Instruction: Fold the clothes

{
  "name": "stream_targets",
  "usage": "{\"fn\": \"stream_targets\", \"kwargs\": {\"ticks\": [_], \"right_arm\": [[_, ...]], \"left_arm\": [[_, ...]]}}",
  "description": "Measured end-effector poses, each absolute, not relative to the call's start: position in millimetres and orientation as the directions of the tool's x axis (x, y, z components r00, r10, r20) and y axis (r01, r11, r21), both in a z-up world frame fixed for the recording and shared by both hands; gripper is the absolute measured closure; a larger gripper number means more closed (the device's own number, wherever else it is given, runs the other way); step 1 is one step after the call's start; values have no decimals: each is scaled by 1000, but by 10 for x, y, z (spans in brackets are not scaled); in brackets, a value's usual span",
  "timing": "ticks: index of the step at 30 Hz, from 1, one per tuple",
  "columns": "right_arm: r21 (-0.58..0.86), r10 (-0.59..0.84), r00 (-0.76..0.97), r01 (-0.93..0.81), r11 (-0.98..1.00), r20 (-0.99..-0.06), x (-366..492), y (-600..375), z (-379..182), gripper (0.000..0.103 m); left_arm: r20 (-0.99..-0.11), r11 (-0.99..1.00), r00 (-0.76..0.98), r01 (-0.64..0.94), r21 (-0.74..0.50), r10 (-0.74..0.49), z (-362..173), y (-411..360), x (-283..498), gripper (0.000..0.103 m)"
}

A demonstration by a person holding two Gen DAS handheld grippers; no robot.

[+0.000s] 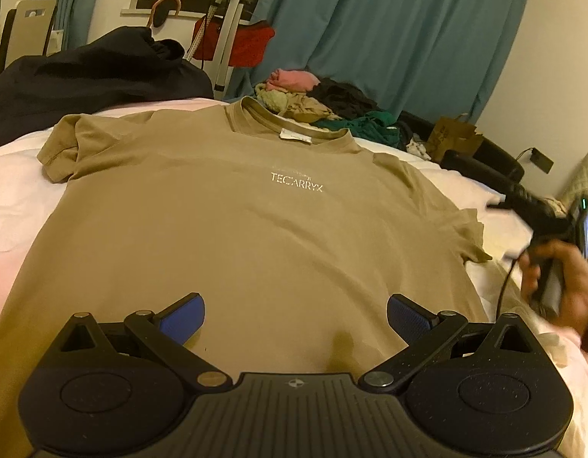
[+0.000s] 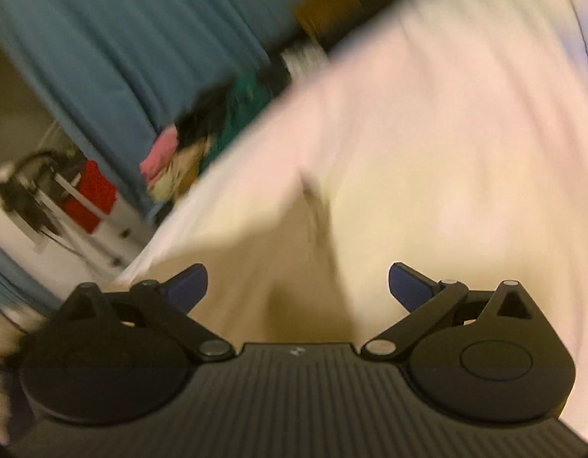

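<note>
The tan T-shirt lies flat on the bed, both grippers gaping, empty. The right gripper, blurred, perhaps swinging fast, could snag and rumple the sleeve.

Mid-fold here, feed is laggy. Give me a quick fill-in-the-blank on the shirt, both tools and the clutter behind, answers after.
1. The tan T-shirt lies spread flat with its printed side facing ____.
2. The left tool hovers over the shirt's hem with its jaws ____.
3. The right tool holds ____ between its blue pads.
4. Beyond the collar, the clothes pile sits in front of a ____ curtain.

Missing words: up; open; nothing; blue
</note>
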State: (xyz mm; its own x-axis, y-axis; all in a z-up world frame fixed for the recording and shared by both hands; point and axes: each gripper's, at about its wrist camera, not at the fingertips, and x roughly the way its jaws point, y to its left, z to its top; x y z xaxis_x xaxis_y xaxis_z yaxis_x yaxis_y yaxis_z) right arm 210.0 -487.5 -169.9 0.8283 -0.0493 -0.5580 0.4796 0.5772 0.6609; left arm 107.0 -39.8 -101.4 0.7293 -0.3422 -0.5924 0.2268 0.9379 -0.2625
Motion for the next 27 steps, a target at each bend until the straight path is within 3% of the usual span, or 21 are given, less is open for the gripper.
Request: {"fn": "stream_targets", "kwargs": {"ticks": [3,5,6,7,8,10,13,18,24,26,27], "right_arm": [[686,-22,841,456,567,-540,2006,-4704,-1862,0],[673,-41,854,438,595,-519,2072,-4650,-1883,5],[675,-48,863,427,602,-503,2118,-4644,-1888,15],[671,-52,863,426,607,-502,2173,-4643,-1889,41],[664,-54,858,433,610,-510,2234,-4646,-1889,53],[629,-69,829,472,617,-555,2316,-4644,-1901,86],[574,-130,837,470,671,-532,2285,-4576,-1791,98],[528,-226,860,467,710,-457,2229,-4714,-1596,99],[470,-207,790,528,707,-576,2367,-4794,-1682,93],[451,-181,777,519,726,-603,2280,-4759,-1613,79],[427,-170,773,503,752,-611,2172,-4716,-1552,52]], "left_arm": [[-597,938,726,226,-261,-341,-1022,-399,1071,0],[-600,940,725,225,-257,-337,-1031,-396,1072,0],[-602,941,725,225,-253,-335,-1036,-392,1068,0],[-603,942,725,224,-251,-333,-1039,-389,1065,0],[-604,942,725,223,-249,-331,-1045,-388,1069,0],[-606,943,724,221,-250,-330,-1049,-383,1083,0],[-609,942,720,223,-252,-333,-1058,-378,1103,0],[-608,936,713,243,-254,-350,-1069,-386,1118,0],[-611,935,709,256,-244,-353,-1075,-388,1180,0],[-606,934,710,265,-241,-358,-1060,-385,1181,0],[-602,934,715,269,-234,-356,-1044,-383,1176,0]]}}
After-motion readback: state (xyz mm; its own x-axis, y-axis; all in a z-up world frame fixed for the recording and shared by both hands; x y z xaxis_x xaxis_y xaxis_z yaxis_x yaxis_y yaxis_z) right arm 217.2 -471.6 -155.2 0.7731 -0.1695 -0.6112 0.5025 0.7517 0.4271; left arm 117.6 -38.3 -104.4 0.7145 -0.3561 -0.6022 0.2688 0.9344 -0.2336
